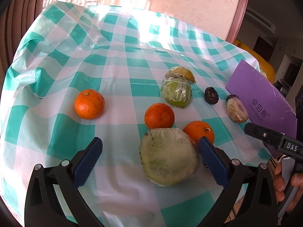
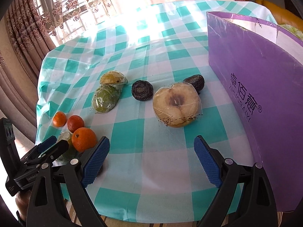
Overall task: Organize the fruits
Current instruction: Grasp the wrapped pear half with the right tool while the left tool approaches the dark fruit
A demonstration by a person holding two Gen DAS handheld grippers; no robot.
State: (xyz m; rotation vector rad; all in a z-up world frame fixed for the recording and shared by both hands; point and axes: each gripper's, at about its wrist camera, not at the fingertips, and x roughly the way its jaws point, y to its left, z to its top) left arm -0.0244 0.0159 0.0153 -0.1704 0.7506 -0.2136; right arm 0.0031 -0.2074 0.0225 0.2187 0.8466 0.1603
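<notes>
**Gripper State and Handling Properties of the Fruit**

The left gripper [image 1: 149, 158] was spread wide, its blue ribbed pads [image 1: 87, 163] on either side of a large film-wrapped green fruit half [image 1: 168, 157]. The right-hand pad stood just beside the film, and contact could not be confirmed; the left-hand pad stood well apart from it. The right gripper [image 2: 151, 160] was likewise spread, holding nothing, above bare checked tablecloth [image 2: 132, 189].

Positions on the cloth, left to right in the left wrist view:

- One orange [image 1: 89, 104] lay alone at the left.
- A second orange [image 1: 159, 115] touched the far side of the large half, and a third orange [image 1: 198, 131] lay near the right-hand pad.
- A smaller wrapped green half [image 1: 176, 92] and a wrapped yellowish piece [image 1: 180, 73] lay further back, touching.
- Two dark wrinkled fruits [image 2: 142, 90] and a wrapped pale cut half [image 2: 177, 105] lay near the purple box [image 2: 255, 87] at the right.

Handling assessment: the wrapped halves were probably moderately heavy, slippery under film, and soft on the cut face. They were best taken across the widest rind diameter, with light closure. The oranges appeared firm, though liable to roll, and suited a grip at the equator. The dark fruits looked light and small.
</notes>
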